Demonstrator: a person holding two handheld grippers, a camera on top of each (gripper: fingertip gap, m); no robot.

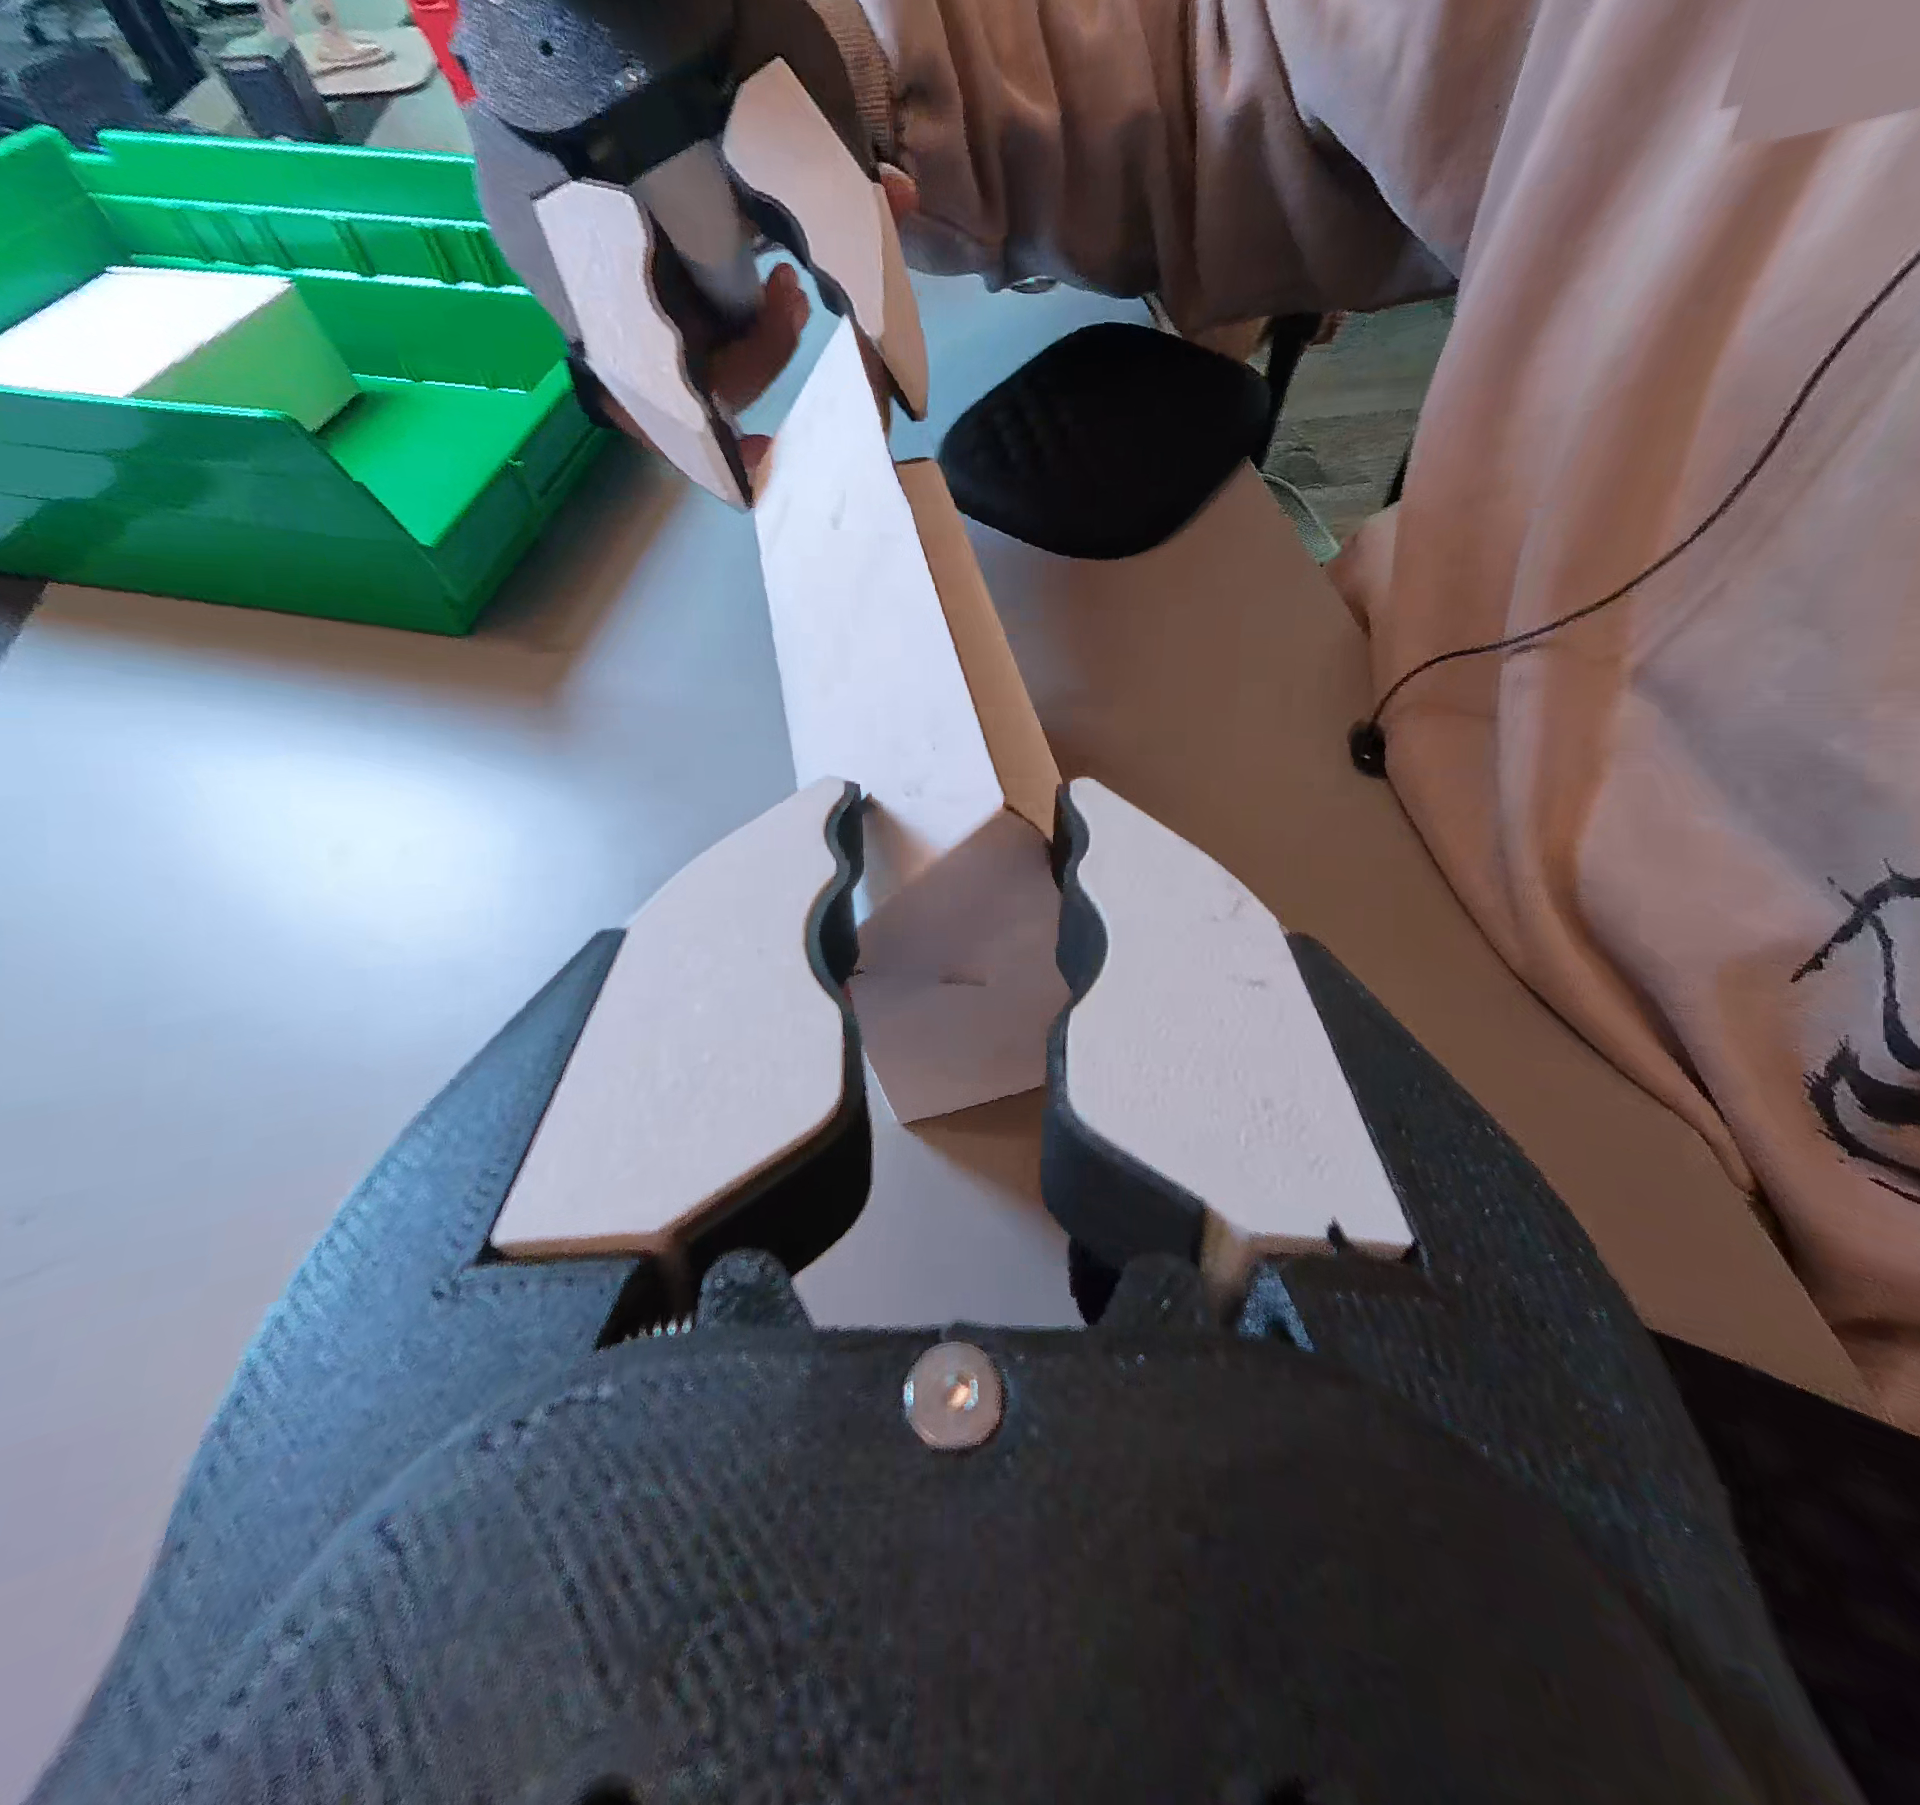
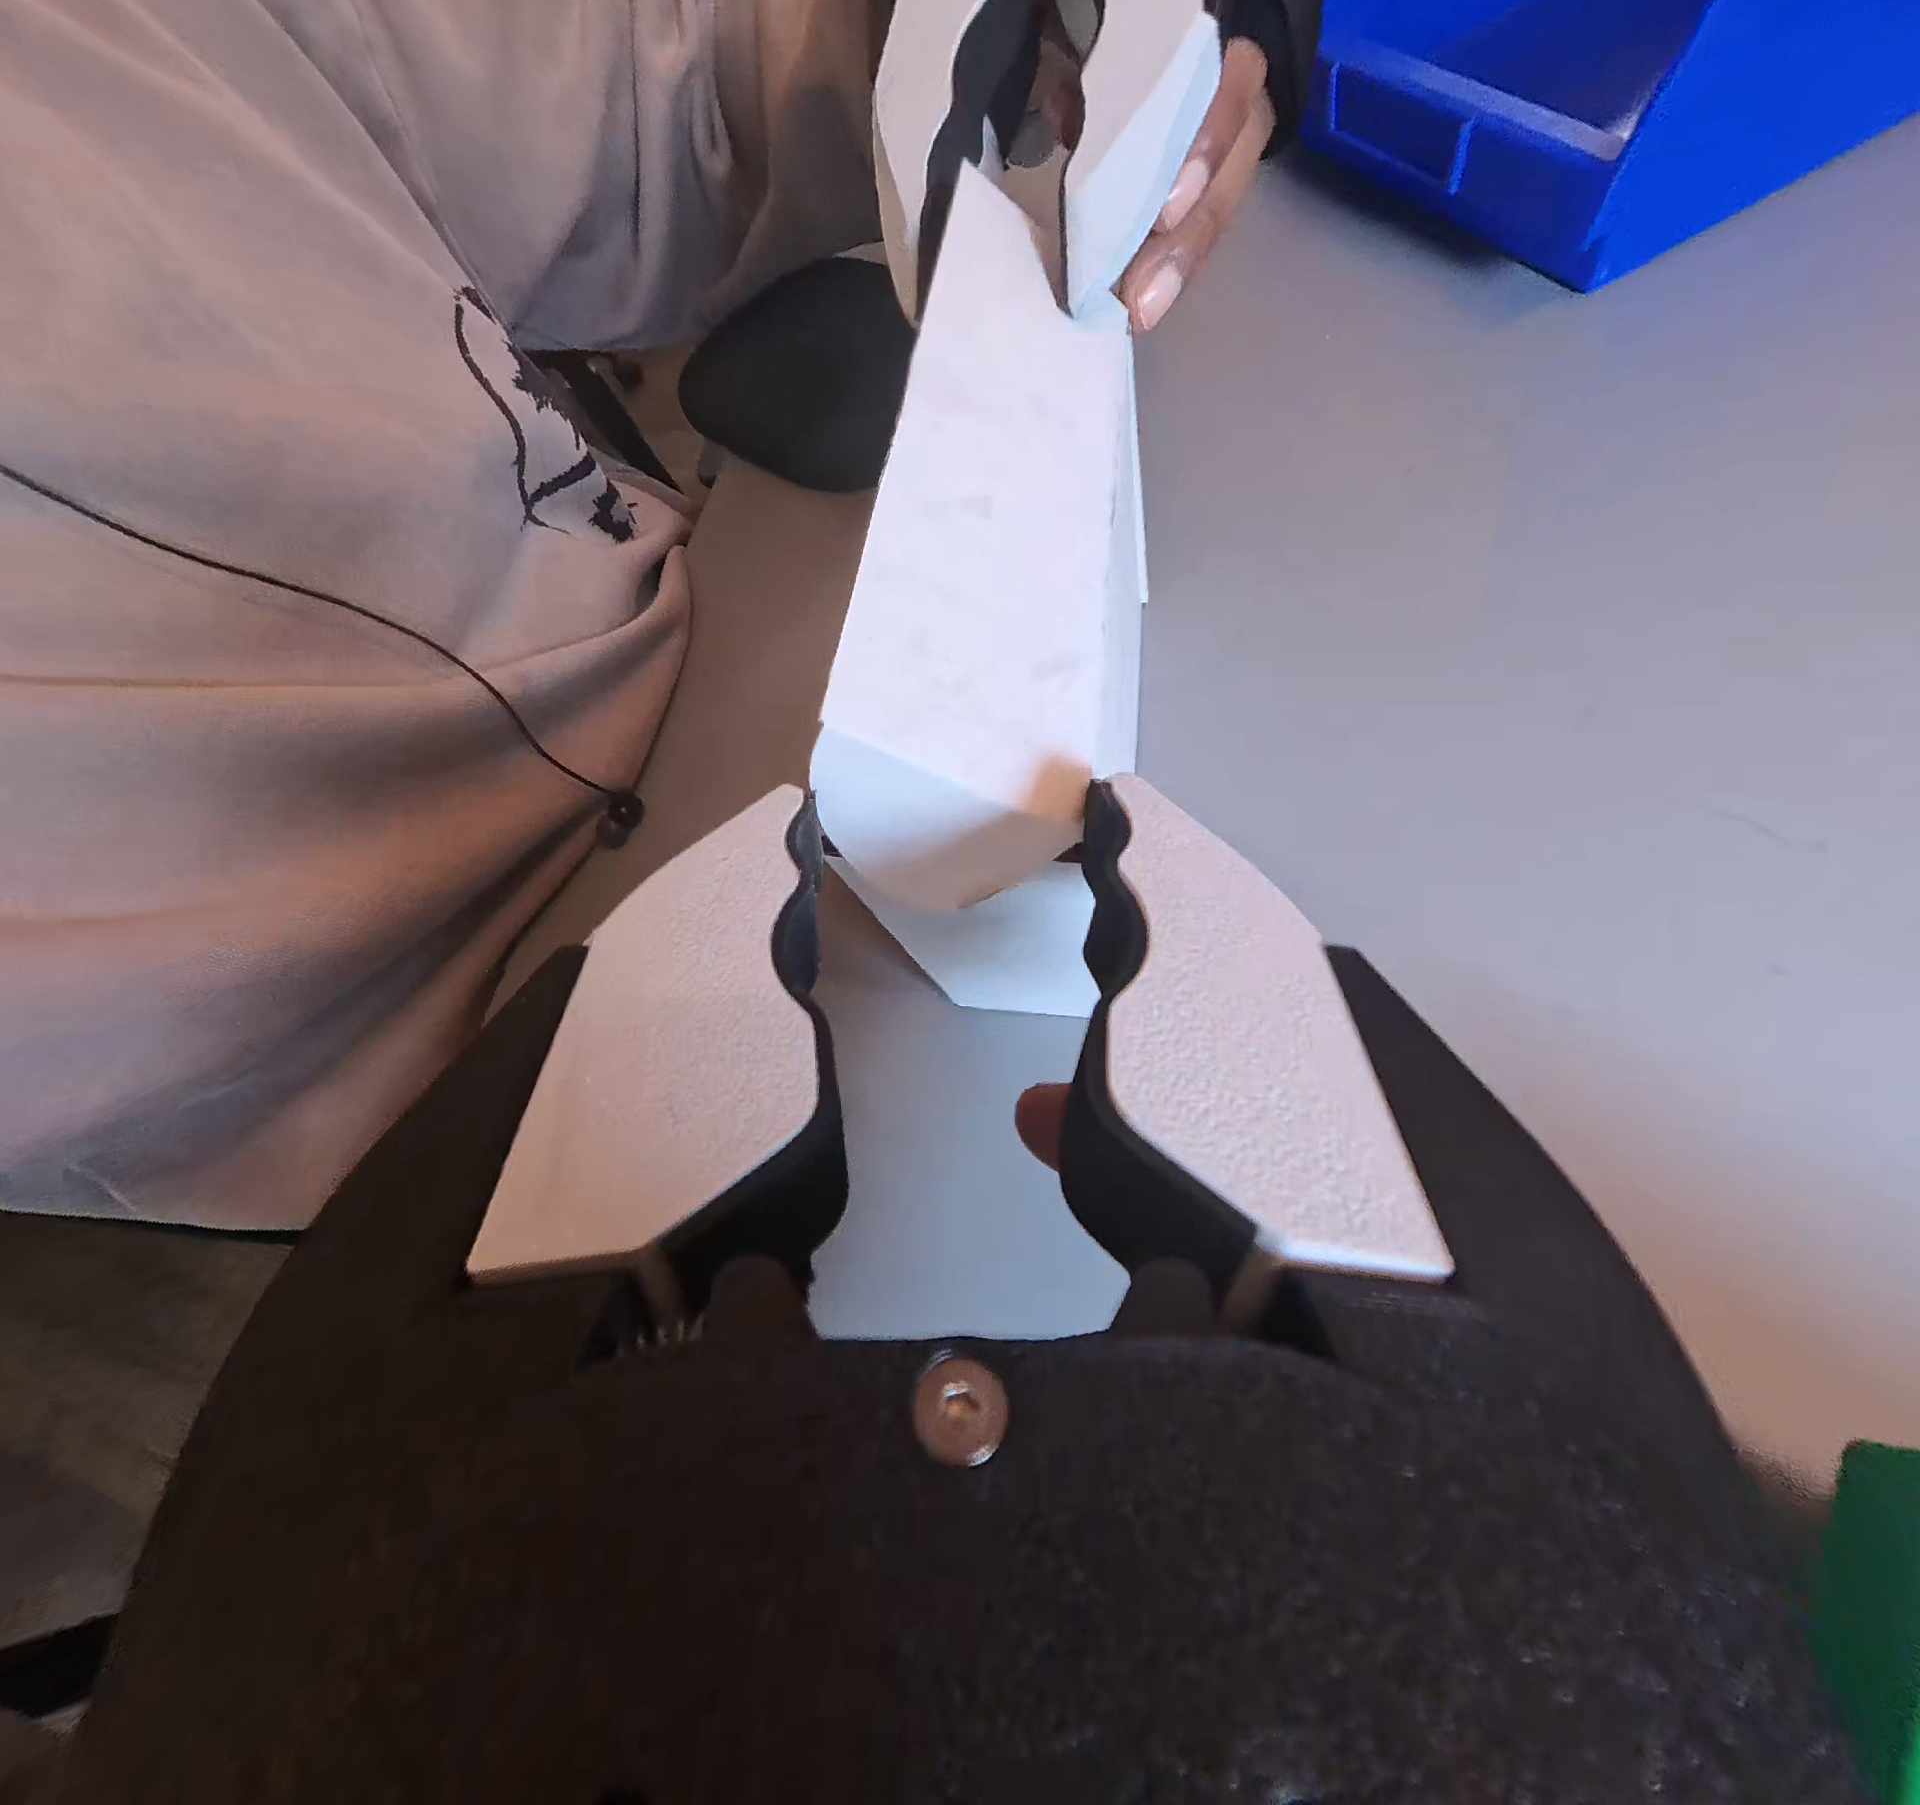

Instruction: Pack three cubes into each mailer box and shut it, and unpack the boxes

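A white mailer box (image 1: 873, 633) is held above the grey table (image 1: 312, 924), stretched between my two grippers, which face each other. My left gripper (image 1: 956, 810) is shut on one end flap of the box. My right gripper (image 1: 821, 446) grips the far end. In the right wrist view the box (image 2: 987, 560) runs away from my right gripper (image 2: 951, 810), which is shut on its near end, to my left gripper (image 2: 992, 301) at the far end. The brown inside of the box shows along one edge. No cubes are in view.
A green bin (image 1: 260, 508) holding another white box (image 1: 156, 332) stands at the table's far left in the left wrist view. A blue bin (image 2: 1558, 93) stands at the upper right in the right wrist view. The person in a light sweatshirt (image 1: 1558, 405) is close by, beside a black chair seat (image 1: 1101, 436). My right fingertips sit around 12 cm from my left ones.
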